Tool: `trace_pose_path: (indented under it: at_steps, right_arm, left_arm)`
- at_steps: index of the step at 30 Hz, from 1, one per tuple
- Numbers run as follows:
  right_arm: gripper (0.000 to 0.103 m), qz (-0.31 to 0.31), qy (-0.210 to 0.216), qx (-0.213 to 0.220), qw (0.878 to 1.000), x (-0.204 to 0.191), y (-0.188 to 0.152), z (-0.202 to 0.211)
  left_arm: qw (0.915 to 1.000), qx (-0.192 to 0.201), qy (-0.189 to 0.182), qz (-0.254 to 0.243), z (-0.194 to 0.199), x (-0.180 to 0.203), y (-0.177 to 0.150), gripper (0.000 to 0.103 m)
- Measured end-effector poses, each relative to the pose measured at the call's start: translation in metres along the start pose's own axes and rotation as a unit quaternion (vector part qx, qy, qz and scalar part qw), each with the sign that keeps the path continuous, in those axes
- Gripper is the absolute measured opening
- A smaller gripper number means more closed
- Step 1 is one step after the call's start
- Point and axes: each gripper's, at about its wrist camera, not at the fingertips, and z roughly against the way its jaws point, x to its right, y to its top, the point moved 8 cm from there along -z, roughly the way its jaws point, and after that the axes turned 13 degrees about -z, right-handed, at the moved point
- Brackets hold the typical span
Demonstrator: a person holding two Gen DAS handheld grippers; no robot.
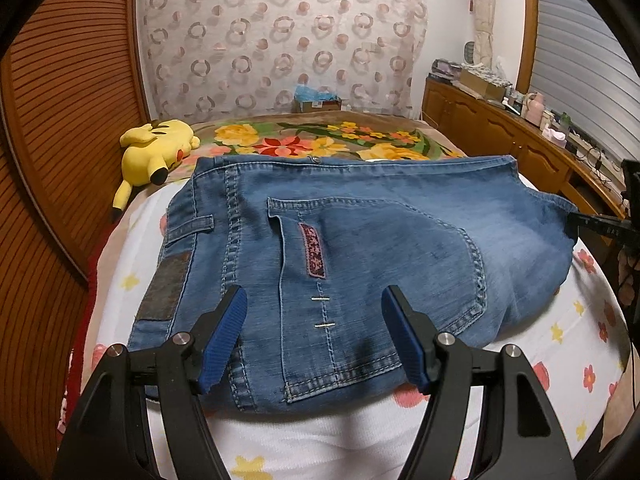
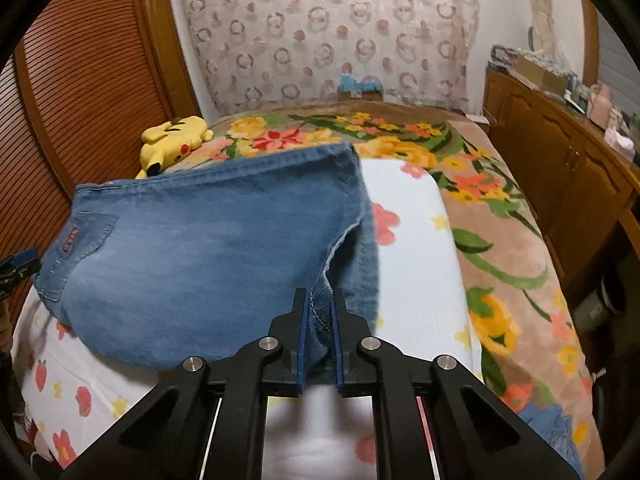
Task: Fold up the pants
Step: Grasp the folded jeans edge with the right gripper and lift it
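The folded blue denim pants [image 1: 360, 248] are laid on a white bedsheet printed with red and yellow flowers [image 1: 312, 432], directly ahead of the left gripper [image 1: 314, 300]. The blue-padded fingers [image 1: 224, 332] of that gripper are spread wide apart above the near edge of the denim, with a back pocket and its small maroon label seen between them; nothing is held.

In the right wrist view, the right gripper [image 2: 320, 300] is closed on a bunched edge of the pants [image 2: 208, 264], a fold of denim being pinched between the two blue pads [image 2: 303, 340]. The bulk of the fabric is spread ahead and to the left of these fingers.

A yellow plush toy with black-tipped ears [image 1: 156, 148] is seen beyond the pants, far left of the left fingers, beside a brown blanket with orange and yellow flowers [image 1: 320, 140].
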Motion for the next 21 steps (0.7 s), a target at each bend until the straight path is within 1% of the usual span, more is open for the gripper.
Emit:
trace_pose_path:
  at_steps: [7, 10, 16, 21]
  right_arm:
    - [0.007, 0.05, 0.022, 0.008, 0.998, -0.043, 0.01, 0.002]
    - [0.007, 0.076, 0.038, 0.012, 0.996, -0.071, 0.015, 0.003]
    - [0.007, 0.132, 0.083, 0.017, 0.988, -0.139, 0.021, 0.001]
    - [0.007, 0.17, 0.13, 0.006, 0.977, -0.195, 0.011, -0.002]
  left_arm:
    - [1.0, 0.007, 0.001, 0.002, 0.004, -0.002, 0.001, 0.071]
    - [0.9999, 0.012, 0.002, 0.004, 0.009, -0.005, 0.0, 0.071]
    - [0.9996, 0.023, 0.008, 0.015, 0.023, -0.024, -0.004, 0.071]
    - [0.9992, 0.028, 0.016, 0.023, 0.03, -0.037, -0.006, 0.071]
